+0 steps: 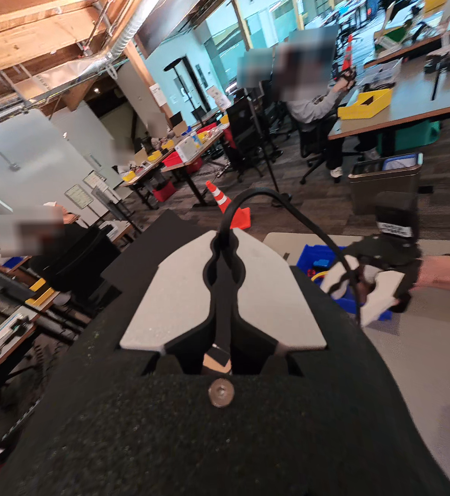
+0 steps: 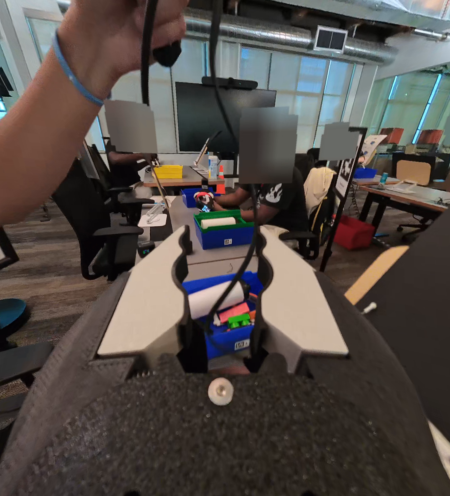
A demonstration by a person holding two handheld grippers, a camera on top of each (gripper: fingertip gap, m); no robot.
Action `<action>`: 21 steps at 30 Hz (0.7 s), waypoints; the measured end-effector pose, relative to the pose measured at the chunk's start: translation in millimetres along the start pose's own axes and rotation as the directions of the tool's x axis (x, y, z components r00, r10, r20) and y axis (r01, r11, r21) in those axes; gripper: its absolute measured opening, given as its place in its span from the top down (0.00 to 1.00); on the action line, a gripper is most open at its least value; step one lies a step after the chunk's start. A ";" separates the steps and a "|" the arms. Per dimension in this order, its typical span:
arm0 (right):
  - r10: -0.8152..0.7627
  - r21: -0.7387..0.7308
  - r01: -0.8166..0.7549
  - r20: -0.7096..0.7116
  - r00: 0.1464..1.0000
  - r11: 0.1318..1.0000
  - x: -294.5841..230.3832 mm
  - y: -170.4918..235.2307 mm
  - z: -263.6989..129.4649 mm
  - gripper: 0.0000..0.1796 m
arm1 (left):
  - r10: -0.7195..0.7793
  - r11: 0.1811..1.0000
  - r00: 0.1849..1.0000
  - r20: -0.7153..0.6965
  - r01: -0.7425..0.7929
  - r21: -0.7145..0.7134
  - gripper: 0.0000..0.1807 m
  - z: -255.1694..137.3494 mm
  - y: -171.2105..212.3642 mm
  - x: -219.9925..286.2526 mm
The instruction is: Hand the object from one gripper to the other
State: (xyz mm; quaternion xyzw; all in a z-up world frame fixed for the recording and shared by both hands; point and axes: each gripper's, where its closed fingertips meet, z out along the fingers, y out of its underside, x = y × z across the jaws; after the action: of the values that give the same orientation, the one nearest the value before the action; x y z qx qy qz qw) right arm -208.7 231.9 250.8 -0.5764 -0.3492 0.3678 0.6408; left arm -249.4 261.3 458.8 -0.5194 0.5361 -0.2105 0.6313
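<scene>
A black cable (image 1: 256,191) is the object. My left gripper (image 1: 224,241) is shut on one end of it. The cable arcs up and right, then drops between the white fingers of my right gripper (image 1: 358,290), which shows at the right over a blue bin (image 1: 315,255). In the right wrist view my right gripper (image 2: 222,236) is open. The cable (image 2: 248,257) hangs down through the gap, close to the right finger (image 2: 293,295), and it is not clamped. The person's hand (image 2: 97,53) that holds the left gripper is at the upper left.
The blue bin (image 2: 199,285) below my right gripper holds a white roll (image 2: 213,298), a pink block (image 2: 234,312) and a green brick (image 2: 238,322). A black board (image 2: 419,295) stands at the right. An orange cone (image 1: 222,198), a waste bin (image 1: 385,182), chairs and seated people lie beyond. Spacing between my two grippers at the tips: around 20 cm.
</scene>
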 end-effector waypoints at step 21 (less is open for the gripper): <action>-0.046 0.011 0.045 0.110 0.993 0.999 -2.8 -30.4 34.9 0.97 | -0.077 0.997 0.981 -0.177 0.081 0.013 0.96 7.5 2.2 53.2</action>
State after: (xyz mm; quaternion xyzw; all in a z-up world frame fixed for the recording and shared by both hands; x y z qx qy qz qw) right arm -238.3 244.3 284.2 -0.5444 -0.3953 0.3859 0.6312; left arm -225.4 221.5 431.7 -0.5132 0.5666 -0.2859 0.5777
